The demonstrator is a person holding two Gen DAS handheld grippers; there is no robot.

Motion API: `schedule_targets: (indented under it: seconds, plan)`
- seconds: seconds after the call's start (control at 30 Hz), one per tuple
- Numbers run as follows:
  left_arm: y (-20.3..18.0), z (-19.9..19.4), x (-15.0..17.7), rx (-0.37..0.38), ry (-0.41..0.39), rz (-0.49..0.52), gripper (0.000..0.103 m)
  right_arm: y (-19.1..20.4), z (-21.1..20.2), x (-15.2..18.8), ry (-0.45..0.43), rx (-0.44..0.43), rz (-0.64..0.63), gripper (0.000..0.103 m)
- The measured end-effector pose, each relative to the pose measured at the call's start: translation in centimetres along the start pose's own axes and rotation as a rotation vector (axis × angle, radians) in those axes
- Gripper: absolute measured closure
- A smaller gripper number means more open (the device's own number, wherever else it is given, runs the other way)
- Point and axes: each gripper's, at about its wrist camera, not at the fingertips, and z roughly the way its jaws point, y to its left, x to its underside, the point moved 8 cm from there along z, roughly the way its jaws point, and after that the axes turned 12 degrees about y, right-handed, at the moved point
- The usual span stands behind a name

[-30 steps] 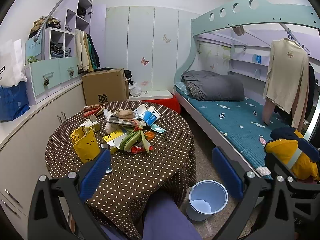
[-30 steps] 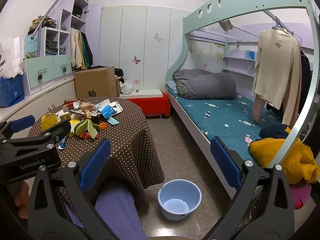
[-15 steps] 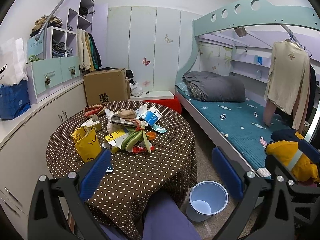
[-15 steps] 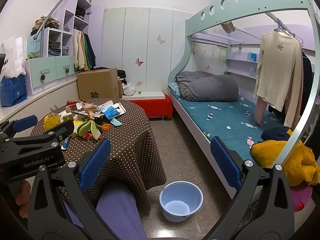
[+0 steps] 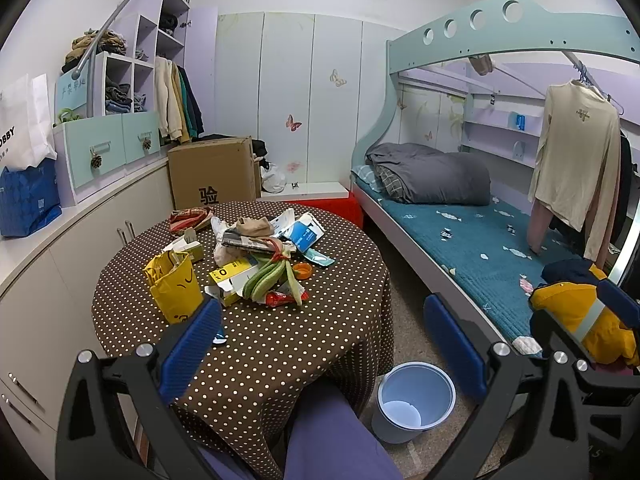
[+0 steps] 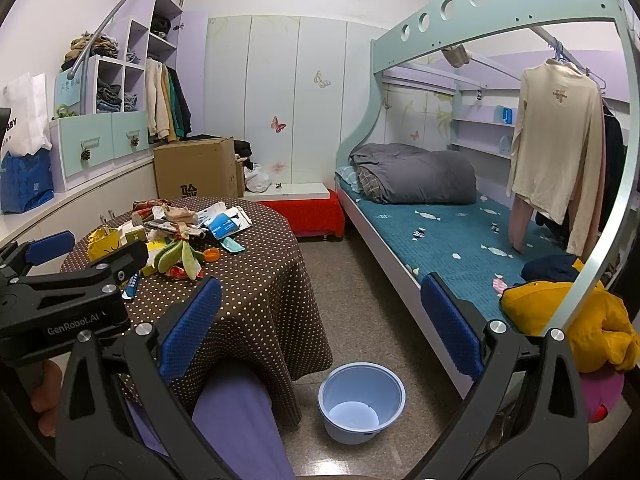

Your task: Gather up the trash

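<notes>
Left wrist view: our left hand-held gripper (image 5: 320, 332) sits at the frame bottom w/ blue pads wide apart, nothing between them. Center-left is the round desk (image 5: 280, 344) in a brown polka-dot cloth; the trash pile (image 5: 256, 256) lies on its far half: a yellow paper bag (image 5: 174, 288) w/ a smile mark, a yellow box (image 5: 230, 274) printed "0", a green peel (image 5: 266, 280), an orange cap (image 5: 302, 269), a blue-and-white packet (image 5: 306, 234). Bottom center-right, a light-blue bin (image 5: 414, 400) stands on the floor just beside the desk. Behind the desk, a cardboard box (image 5: 212, 174) marked "验". Far left, a white bag (image 5: 22, 128) reads "OBBY", partly cut off.

Right wrist view: our right hand-held gripper (image 6: 320, 320) at the bottom, pads likewise well apart & empty. The left hand-held gripper's body, lower left, is labelled "GenRobot.AI"; from this view we can't tell its jaw state. Trash pile on the desk at center-left; bin bottom center on the floor. The box w/ "验" shows again behind the desk.
</notes>
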Motion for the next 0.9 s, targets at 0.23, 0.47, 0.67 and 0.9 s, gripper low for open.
schedule_targets:
  seconds: [0.23, 0.47, 0.67, 0.9]
  plan:
    - [0.04, 0.01, -0.02, 0.001, 0.0, -0.001, 0.004, 0.03, -0.01, 0.0, 0.0, 0.0, 0.0, 0.006]
    - [0.02, -0.03, -0.04, 0.001, 0.001, -0.002, 0.004, 0.12, -0.18, 0.02, -0.003, -0.005, 0.0, 0.006]
    - [0.05, -0.07, -0.03, 0.002, 0.0, -0.002, 0.004, 0.15, -0.27, -0.04, -0.005, -0.003, -0.001, 0.006]
    - [0.04, -0.19, 0.03, 0.003, 0.0, -0.001, 0.004, 0.13, -0.26, 0.01, -0.004, -0.004, 0.0, 0.006]
